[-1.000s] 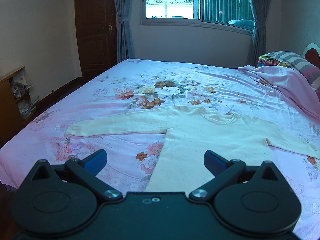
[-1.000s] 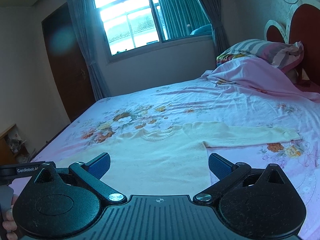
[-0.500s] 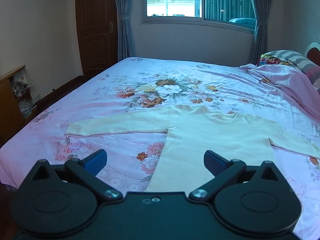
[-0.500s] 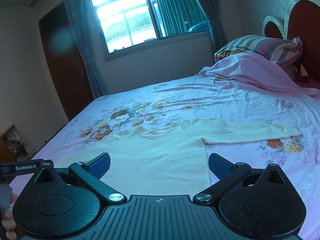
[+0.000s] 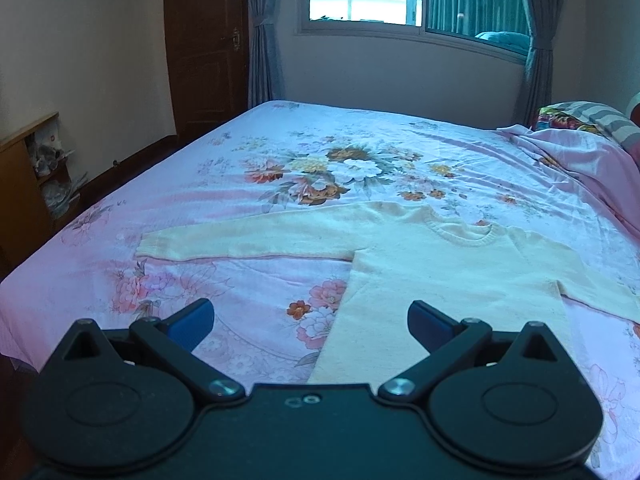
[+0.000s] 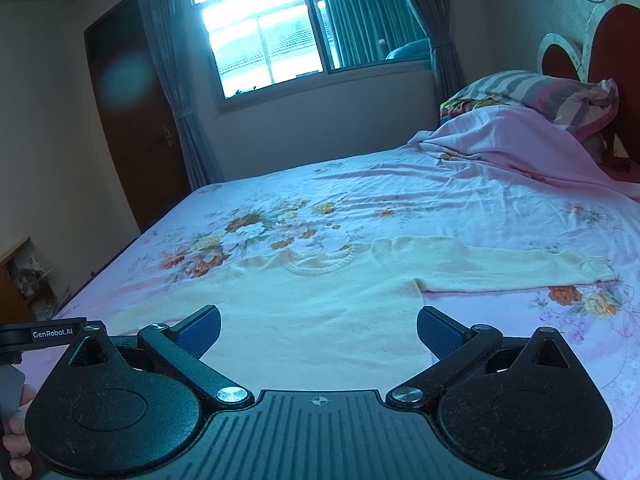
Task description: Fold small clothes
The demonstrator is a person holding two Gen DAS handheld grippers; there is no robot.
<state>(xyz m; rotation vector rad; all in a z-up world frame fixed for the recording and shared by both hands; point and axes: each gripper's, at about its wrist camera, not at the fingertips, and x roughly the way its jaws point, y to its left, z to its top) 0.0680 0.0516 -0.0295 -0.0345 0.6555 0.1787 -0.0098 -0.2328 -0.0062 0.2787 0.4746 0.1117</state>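
Two grippers hang above the near edge of the bed (image 5: 248, 152), both spread wide with nothing between their blue pads. The cream sweater (image 5: 432, 264) lies flat and face up on the floral sheet, in the lower middle of both frames, its sleeves stretched out to either side and its hem toward the cameras.

Little has changed in the last second, and none of it in the cloth. In the left wrist view the sweater has slid slightly toward the right of the frame, and its left sleeve (image 5: 248, 242) now sits nearer the centre, so the left gripper (image 5: 310, 316) seems to have swung a little that way. In the right wrist view the right gripper (image 6: 319, 326) has tipped a touch downward: the window rides higher in the frame and the right sleeve (image 6: 516, 270) is lower. The sweater itself looks unmoved since then, with no crease or fold added.

I judge the folding has not begun. This looks like lining up before the first grasp, most likely at the sleeves or the hem corners. Neither gripper is touching the knit.
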